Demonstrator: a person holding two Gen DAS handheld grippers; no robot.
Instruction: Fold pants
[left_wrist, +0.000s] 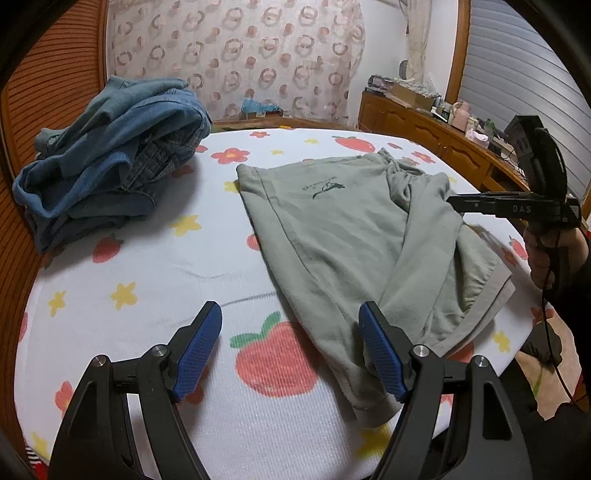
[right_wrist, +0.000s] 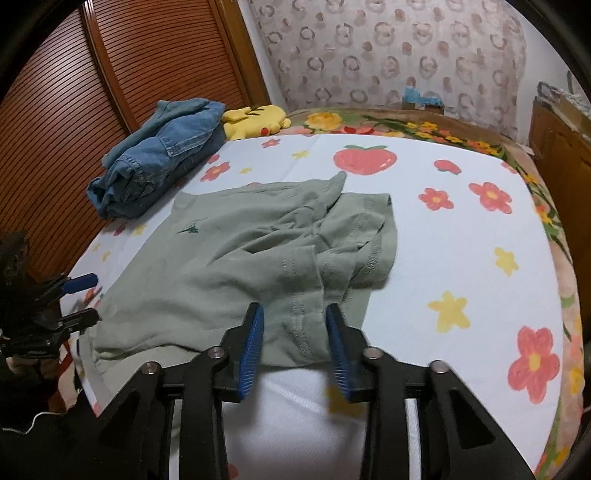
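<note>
Grey-green pants (left_wrist: 332, 236) lie partly folded on the flower-print bed sheet (left_wrist: 147, 266), with a small dark logo near the far end; they also show in the right wrist view (right_wrist: 229, 266). My left gripper (left_wrist: 290, 314) is open and empty, its right finger at the near edge of the pants. My right gripper (right_wrist: 294, 310) is open, its fingertips over the near hem of the pants, holding nothing. The right gripper also shows in the left wrist view (left_wrist: 458, 203), above the right side of the pants. The left gripper shows at the left in the right wrist view (right_wrist: 88, 295).
A pile of blue denim clothes (left_wrist: 110, 162) lies at the far left of the bed, beside a slatted wooden headboard (right_wrist: 110, 74). A yellow plush toy (right_wrist: 255, 118) sits behind the pile. A wooden cabinet (left_wrist: 424, 125) with clutter stands at the right.
</note>
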